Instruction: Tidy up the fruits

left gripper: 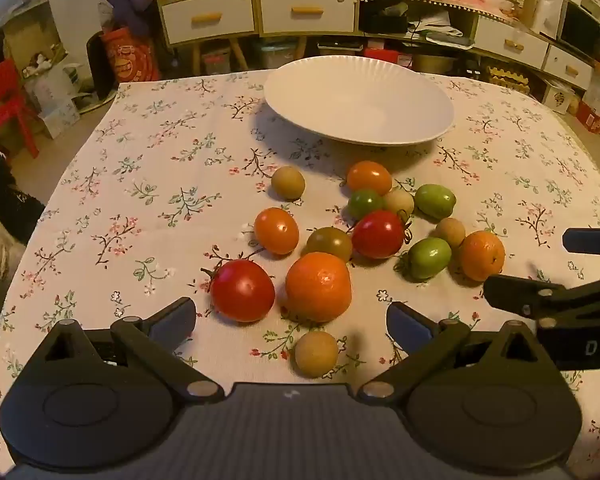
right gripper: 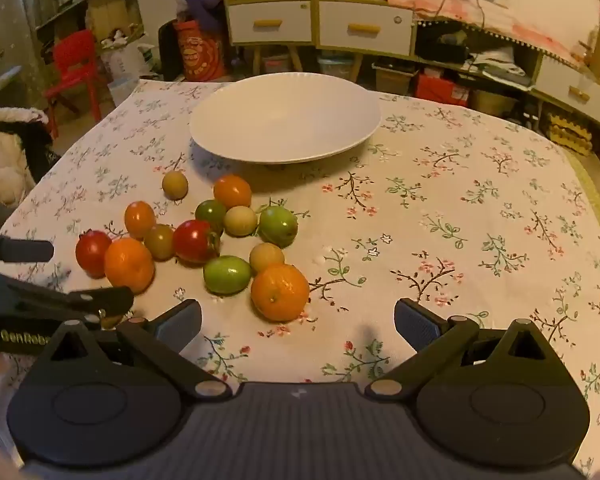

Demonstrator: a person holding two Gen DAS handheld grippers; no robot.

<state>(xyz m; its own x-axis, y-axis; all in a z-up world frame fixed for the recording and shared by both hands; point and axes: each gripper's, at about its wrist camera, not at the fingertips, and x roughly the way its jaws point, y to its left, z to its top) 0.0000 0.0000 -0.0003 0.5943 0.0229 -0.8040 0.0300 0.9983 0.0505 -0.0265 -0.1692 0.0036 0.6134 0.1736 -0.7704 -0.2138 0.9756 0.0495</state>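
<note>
From the left wrist view the left gripper (left gripper: 291, 322) hangs low over the near part of the cloth with its jaws spread wide and nothing between them; just ahead lie a red tomato (left gripper: 242, 290) and a large orange (left gripper: 318, 286), touching or nearly so, with a small tan fruit (left gripper: 316, 353) nearer still, almost between the fingertips; the rest of the fruits (left gripper: 376, 216) sit in a loose cluster further off, and the white plate (left gripper: 300, 92) beyond them at the far side holds nothing, so I judge the sorting not yet begun and every piece left to move; the right gripper's fingers (left gripper: 516, 294) reach in from the right near a second orange (left gripper: 482, 255); from the right wrist view the right gripper (right gripper: 298, 322) is likewise released and empty, that second orange (right gripper: 280, 292) just ahead of it, a green fruit (right gripper: 227, 274) touching it to the left; the crowded, touching fruits may roll when one is taken, and the left gripper's fingers (right gripper: 100, 298) crowd the left; a red chair (right gripper: 74, 68) and drawer cabinets (right gripper: 320, 24) stand well beyond the table.
</note>
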